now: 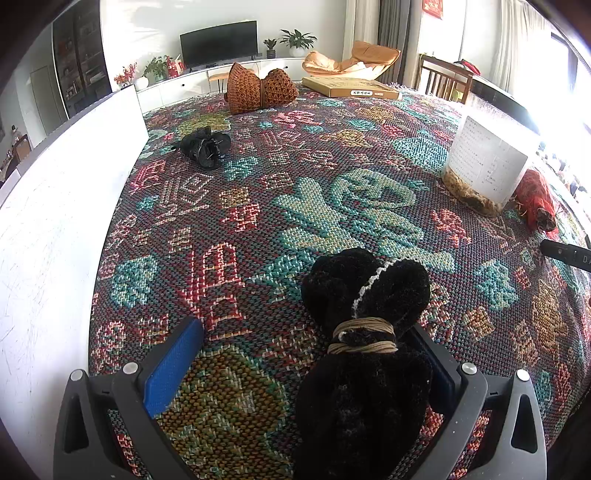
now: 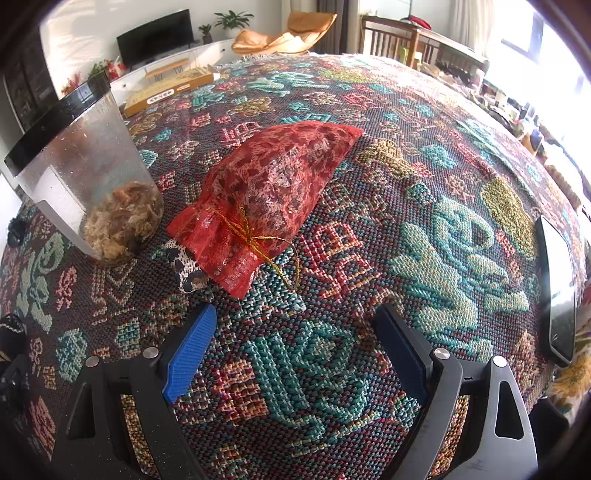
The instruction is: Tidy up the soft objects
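Bright daylight floods in from windows at the right, blowing out that edge; fisheye bending and dark vignette ring both sharp views.

Open cloth right of red pouch; plastic jar crowds left; phone far right.

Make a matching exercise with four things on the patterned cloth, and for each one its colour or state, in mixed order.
Things:
1. fuzzy bundle
2. mesh pouch
3. plastic jar
4. knitted bundle

Descriptions:
A. orange-brown, cinched in the middle
B. clear, black lid, dried bits at the bottom
C. black, wrapped with tan cord, between the open left tongs
D. red, tied with gold string, ahead of the open right tongs

Pairs: 1-C, 2-D, 3-B, 4-A
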Demonstrator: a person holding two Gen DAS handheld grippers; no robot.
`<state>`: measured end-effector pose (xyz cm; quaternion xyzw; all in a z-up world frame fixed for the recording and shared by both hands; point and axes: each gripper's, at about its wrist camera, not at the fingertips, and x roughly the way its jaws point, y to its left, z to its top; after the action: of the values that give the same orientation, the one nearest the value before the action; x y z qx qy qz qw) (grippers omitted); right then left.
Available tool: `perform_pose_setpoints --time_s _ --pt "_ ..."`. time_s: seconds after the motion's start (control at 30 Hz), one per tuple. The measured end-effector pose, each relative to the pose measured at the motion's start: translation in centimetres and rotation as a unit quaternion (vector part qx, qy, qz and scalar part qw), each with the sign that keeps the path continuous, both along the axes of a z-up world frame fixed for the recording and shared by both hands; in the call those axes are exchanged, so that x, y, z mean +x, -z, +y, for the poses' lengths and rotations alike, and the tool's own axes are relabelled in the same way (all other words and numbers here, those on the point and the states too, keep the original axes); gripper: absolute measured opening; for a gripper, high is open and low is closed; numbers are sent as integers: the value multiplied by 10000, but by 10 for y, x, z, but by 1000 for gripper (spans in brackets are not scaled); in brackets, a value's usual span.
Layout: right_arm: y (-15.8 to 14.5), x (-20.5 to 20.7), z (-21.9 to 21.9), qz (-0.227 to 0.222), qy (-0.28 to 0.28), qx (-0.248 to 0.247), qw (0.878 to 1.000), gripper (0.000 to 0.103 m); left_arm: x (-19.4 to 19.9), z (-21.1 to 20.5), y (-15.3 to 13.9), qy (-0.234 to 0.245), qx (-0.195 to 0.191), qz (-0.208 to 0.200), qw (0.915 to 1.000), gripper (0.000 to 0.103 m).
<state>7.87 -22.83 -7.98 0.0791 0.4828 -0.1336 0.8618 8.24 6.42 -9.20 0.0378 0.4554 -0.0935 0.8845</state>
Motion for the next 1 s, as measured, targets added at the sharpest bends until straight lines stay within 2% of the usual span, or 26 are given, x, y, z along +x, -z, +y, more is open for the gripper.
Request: perform_pose_setpoints --time_s 0.17,0.23,0.3,0.4,0.43,0.47,0.57,0.7,0.77,0.8,0.83,0.87,0.93,1.0 --pt "-1 0 -2 -8 -5 64 10000 90 0 -1 1 0 9 2 10000 103" --pt "-6 -6 -13 -238 73 472 9986 88 1 -1 0 27 13 50 10000 103" --pt "-17 -21 -34 -758 337 1000 9915 88 3 2 -3 39 -37 343 9994 103" --pt "-30 -40 -60 -1316 661 1465 9782 88 -4 19 -12 -77 -768 523 9956 103" --pt "-32 -38 -63 -1307 610 1514 9779 88 -7 23 -13 -112 -896 565 9943 103" --pt "-35 -31 -65 -1242 484 1463 9802 88 -9 23 -13 -132 -847 603 9945 103" --pt "-50 -4 -66 -1127 124 1399 9837 88 -14 7 -12 102 -336 544 9979 103" --pt "-46 47 -48 -370 -427 1533 9866 88 -16 -19 -10 351 84 452 9983 100" --pt "-35 68 -31 -17 -714 1094 9914 86 -15 -24 -8 284 149 403 9987 76" --pt "-27 72 -25 121 -718 778 9943 82 -16 -24 -10 241 71 327 9991 66" --pt "-20 74 -24 211 -688 629 9954 47 -16 -22 -12 207 16 282 9994 44" --pt "-16 72 -27 238 -590 688 9956 25 -17 -22 -14 224 -45 316 9992 30" --pt "-22 55 -38 -40 -350 837 9959 20 -20 -17 -21 280 -320 367 9984 30" --pt "-37 35 -43 -319 -280 671 9968 19 -25 -14 -33 312 -555 284 9976 30"
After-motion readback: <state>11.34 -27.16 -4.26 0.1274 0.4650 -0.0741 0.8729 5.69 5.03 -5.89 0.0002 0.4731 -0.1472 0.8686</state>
